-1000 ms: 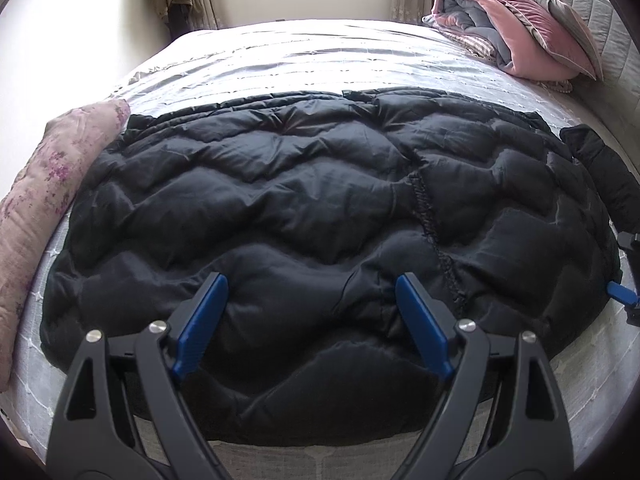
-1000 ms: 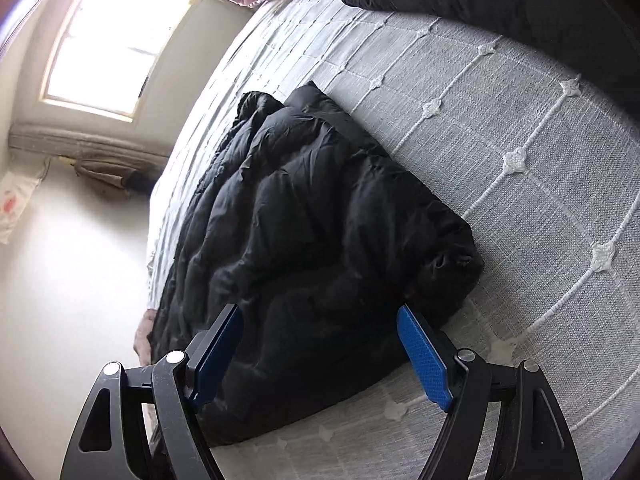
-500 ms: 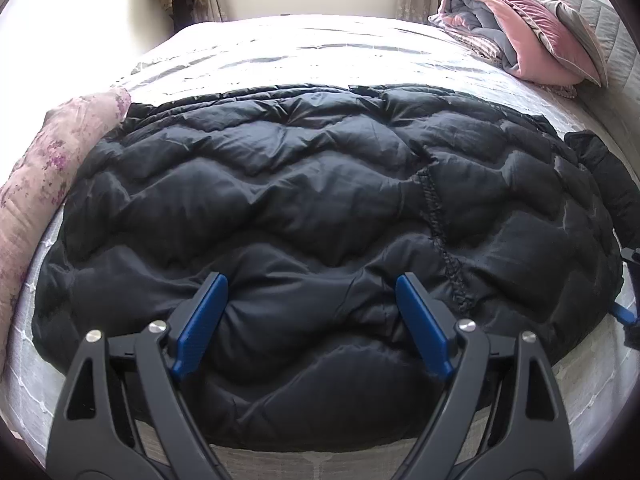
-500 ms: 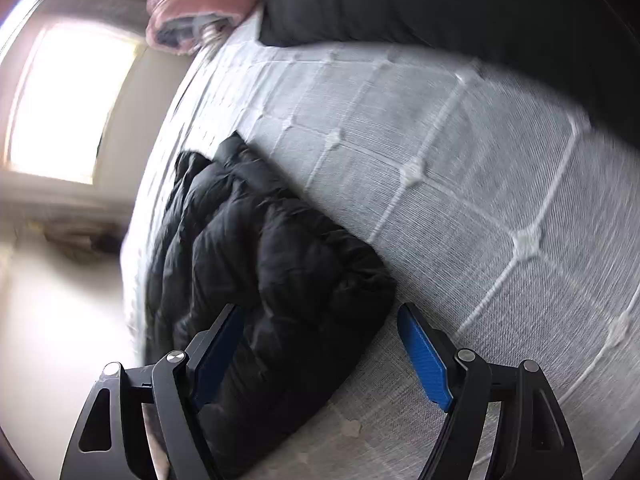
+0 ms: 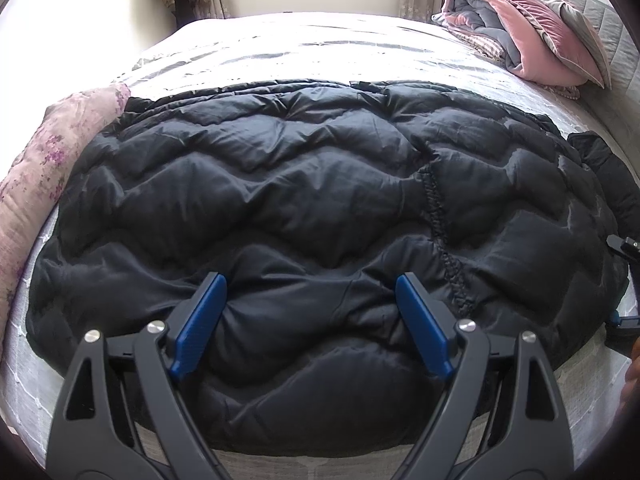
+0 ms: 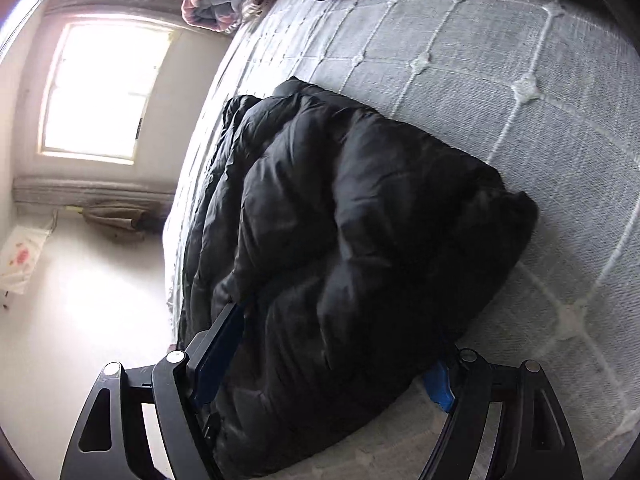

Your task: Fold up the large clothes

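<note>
A black quilted puffer coat (image 5: 300,184) lies spread flat across the bed. My left gripper (image 5: 309,278) hangs open just above the coat's near hem, with nothing gripped between its blue pads (image 5: 200,320). In the right wrist view the coat's bunched end (image 6: 360,208) fills the gap of my right gripper (image 6: 340,340). Its jaws stand wide on either side of the thick fabric, which covers most of both pads. That gripper (image 5: 624,284) also shows at the right edge of the left wrist view, at the coat's side.
The bed has a grey tufted cover (image 6: 520,60). A floral pink quilt (image 5: 52,160) lies along the left edge. Folded pink blankets and pillows (image 5: 532,32) are piled at the far right corner. A dark sleeve-like piece (image 5: 612,172) lies beyond the coat's right side. The window (image 6: 104,92) is behind the bed.
My right gripper has swung and pushed down and forward, so the coat's end now sits between its jaws instead of ahead of them. The left gripper has stayed where it was.
</note>
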`<state>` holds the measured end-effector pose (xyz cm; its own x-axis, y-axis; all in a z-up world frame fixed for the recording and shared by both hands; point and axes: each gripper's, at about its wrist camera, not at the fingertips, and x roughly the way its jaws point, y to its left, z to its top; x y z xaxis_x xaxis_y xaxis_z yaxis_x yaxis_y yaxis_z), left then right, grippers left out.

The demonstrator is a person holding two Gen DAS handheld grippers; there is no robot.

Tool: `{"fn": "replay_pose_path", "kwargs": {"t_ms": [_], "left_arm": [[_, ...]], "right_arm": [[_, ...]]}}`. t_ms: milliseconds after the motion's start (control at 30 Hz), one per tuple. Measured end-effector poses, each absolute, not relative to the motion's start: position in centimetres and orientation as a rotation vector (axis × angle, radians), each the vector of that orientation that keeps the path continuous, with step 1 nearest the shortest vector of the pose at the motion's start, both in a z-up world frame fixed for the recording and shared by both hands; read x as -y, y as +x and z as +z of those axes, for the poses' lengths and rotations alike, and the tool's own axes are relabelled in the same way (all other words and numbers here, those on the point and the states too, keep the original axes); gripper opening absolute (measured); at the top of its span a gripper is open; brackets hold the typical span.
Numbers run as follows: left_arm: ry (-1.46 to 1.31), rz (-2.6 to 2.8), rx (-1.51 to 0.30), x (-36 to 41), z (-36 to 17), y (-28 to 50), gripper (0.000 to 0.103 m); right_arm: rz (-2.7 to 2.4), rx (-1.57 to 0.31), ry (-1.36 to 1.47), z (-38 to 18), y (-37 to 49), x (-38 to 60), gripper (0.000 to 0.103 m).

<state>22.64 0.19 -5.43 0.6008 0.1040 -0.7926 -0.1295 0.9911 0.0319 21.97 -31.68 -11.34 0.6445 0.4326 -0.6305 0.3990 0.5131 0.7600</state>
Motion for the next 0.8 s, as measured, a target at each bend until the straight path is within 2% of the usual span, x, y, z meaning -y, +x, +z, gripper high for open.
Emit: {"fn": "replay_pose_path", "kwargs": {"t_ms": [100, 133, 167, 267, 367, 533, 800], "left_arm": [[-0.034, 0.136, -0.918, -0.1, -5.4, 22.7, 0.087], [-0.034, 0.136, -0.918, -0.1, -5.5, 22.7, 0.087], [-0.033, 0.137, -0.919, -0.1, -5.4, 22.7, 0.087], [-0.030, 0.141, -0.921, 0.0, -5.5, 22.7, 0.087], [-0.039, 0.136, -0.925, 0.1, -5.5, 22.9, 0.087], [-0.057, 0.123, -0.937, 0.3, -5.4, 22.8, 0.087], [-0.280, 0.028, -0.924, -3.0, -2.9, 20.4, 0.087]], "right_arm": [[0.025, -0.900, 1.087, -11.5, 22.0, 31.4, 0.079], [0.025, -0.895, 1.087, -11.5, 22.3, 31.2, 0.073], [0.028, -0.890, 1.085, -11.4, 22.4, 31.1, 0.061], [0.023, -0.876, 1.063, -11.0, 21.8, 31.1, 0.034], [0.037, -0.843, 1.037, -10.0, 21.7, 31.0, 0.019], [0.004, -0.800, 0.809, -6.2, 21.2, 29.7, 0.012], [-0.169, -0.703, 0.633, -2.6, 19.6, 32.0, 0.010]]}}
